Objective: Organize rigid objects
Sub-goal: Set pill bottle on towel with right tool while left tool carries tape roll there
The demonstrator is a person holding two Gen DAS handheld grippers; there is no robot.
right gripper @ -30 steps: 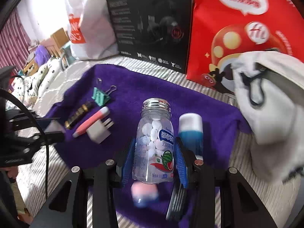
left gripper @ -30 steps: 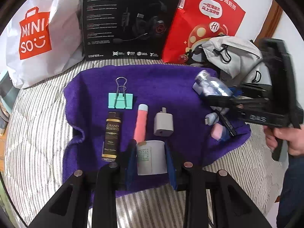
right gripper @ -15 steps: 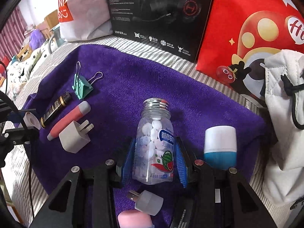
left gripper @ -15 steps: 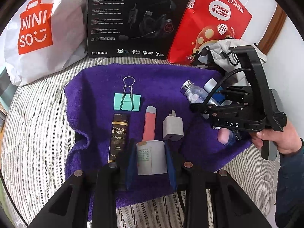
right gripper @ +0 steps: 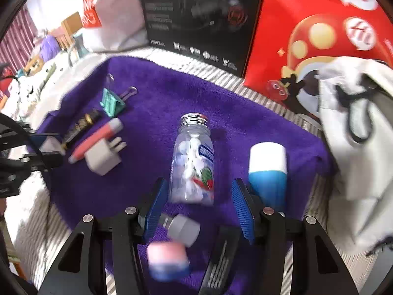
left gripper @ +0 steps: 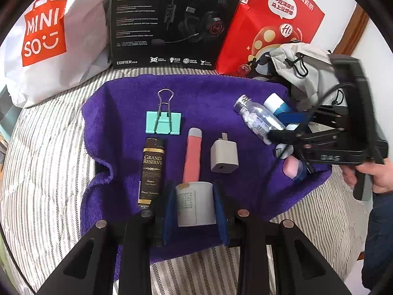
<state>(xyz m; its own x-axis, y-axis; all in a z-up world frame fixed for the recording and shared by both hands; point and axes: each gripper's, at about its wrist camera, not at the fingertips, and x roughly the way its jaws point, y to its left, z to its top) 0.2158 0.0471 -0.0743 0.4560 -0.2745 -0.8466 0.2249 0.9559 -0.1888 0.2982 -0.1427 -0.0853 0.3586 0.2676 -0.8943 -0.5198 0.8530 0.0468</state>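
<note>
A purple towel (left gripper: 216,93) (right gripper: 152,172) carries the small items. My left gripper (left gripper: 195,206) is shut on a white cylindrical container (left gripper: 195,202) at the towel's near edge. Beyond it lie a black lighter (left gripper: 151,169), a pink tube (left gripper: 192,154), a white charger (left gripper: 224,153) and a teal binder clip (left gripper: 163,122). My right gripper (right gripper: 200,204) stands open, and the clear candy bottle (right gripper: 194,159) (left gripper: 258,118) lies loose between its blue pads, cap pointing away. A blue and white tube (right gripper: 267,169) lies just right of it.
A white shopping bag (left gripper: 44,39), a black headset box (left gripper: 172,19) and a red bag (left gripper: 270,19) stand behind the towel. A grey pouch (left gripper: 302,71) sits at the right. A small white plug (right gripper: 183,228) and a pink-capped item (right gripper: 167,260) lie under the right gripper. Striped bedding surrounds everything.
My right gripper has opened and let go of the candy bottle, which now lies on the towel. The left gripper still holds its white container, nearly unmoved.
</note>
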